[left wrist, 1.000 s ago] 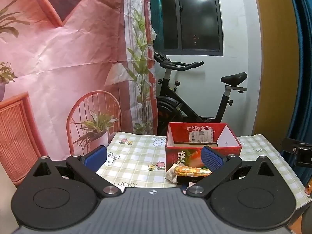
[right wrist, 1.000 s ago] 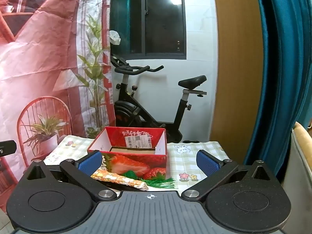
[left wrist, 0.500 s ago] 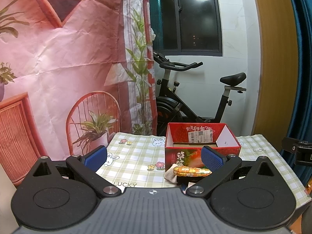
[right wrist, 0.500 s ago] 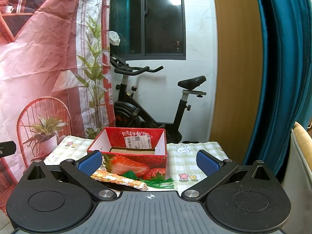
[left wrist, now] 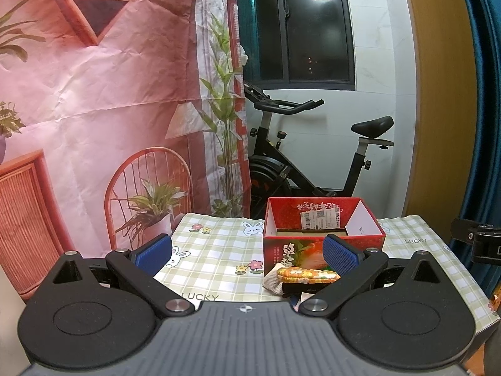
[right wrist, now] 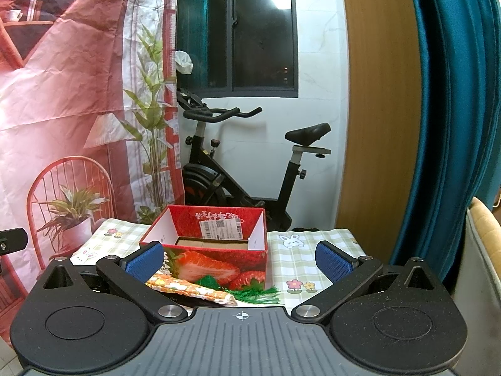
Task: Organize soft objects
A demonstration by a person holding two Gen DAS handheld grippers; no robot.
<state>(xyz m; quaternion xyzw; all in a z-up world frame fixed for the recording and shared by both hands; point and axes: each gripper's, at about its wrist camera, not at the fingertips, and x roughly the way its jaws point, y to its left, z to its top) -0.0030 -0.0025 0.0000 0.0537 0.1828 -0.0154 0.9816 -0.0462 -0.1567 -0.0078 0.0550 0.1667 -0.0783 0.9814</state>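
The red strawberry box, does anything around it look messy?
Yes. A floral orange fabric piece and a green tassel lie in a heap on the checked tablecloth before the open red strawberry box, not inside it.

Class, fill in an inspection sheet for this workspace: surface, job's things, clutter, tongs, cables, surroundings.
Surface: checked tablecloth with bunnies and flowers.
Job's things: open red strawberry box; floral cloth pouch and green tassel lying in front of it.
Clutter: dark item under the pouch, unclear.
Tongs: left tongs open, holding nothing; right tongs open, holding nothing.
Cables: nothing seen.
Surroundings: exercise bike, printed backdrop, dark window, blue curtain.
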